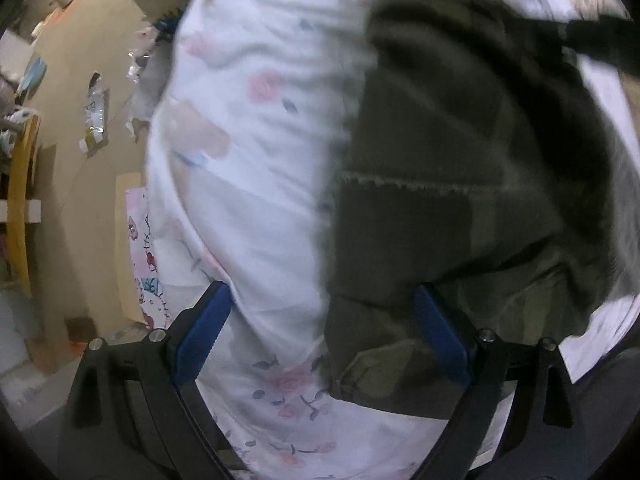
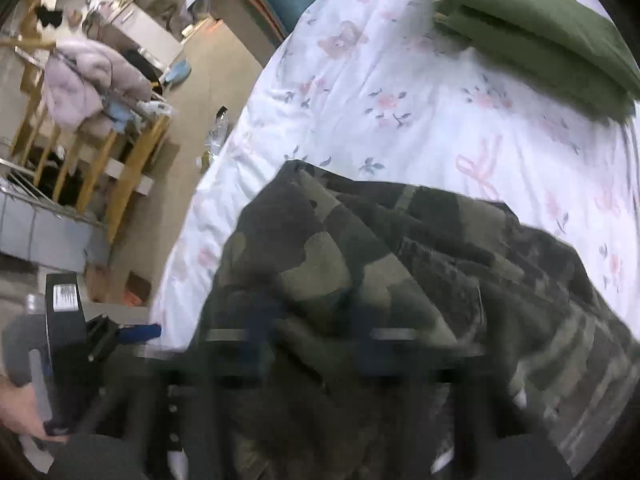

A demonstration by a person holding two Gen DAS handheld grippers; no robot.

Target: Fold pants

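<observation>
The camouflage pants point(image 2: 400, 240) lie bunched on a white flowered bed sheet point(image 2: 400, 120). My right gripper point(image 2: 316, 320) shows only as a blurred ghost, with a raised fold of the pants caught between its blue pads. It looks shut on that cloth. In the left wrist view my left gripper point(image 1: 320, 288) points down over the bed with its blue pads point(image 1: 204, 332) wide apart, open. It straddles the pants' left edge point(image 1: 440, 200) where it meets the sheet point(image 1: 260, 120). The right wrist view shows that left gripper point(image 2: 136, 332) held by a hand point(image 2: 20, 412) at the bed's near left edge.
A folded green cloth point(image 2: 540, 32) rests on the far right of the bed. Left of the bed is bare floor with a plastic bottle point(image 2: 218, 132) and a wooden rack point(image 2: 132, 168) carrying a lilac jacket point(image 2: 80, 80). Litter point(image 1: 94, 120) lies on the floor.
</observation>
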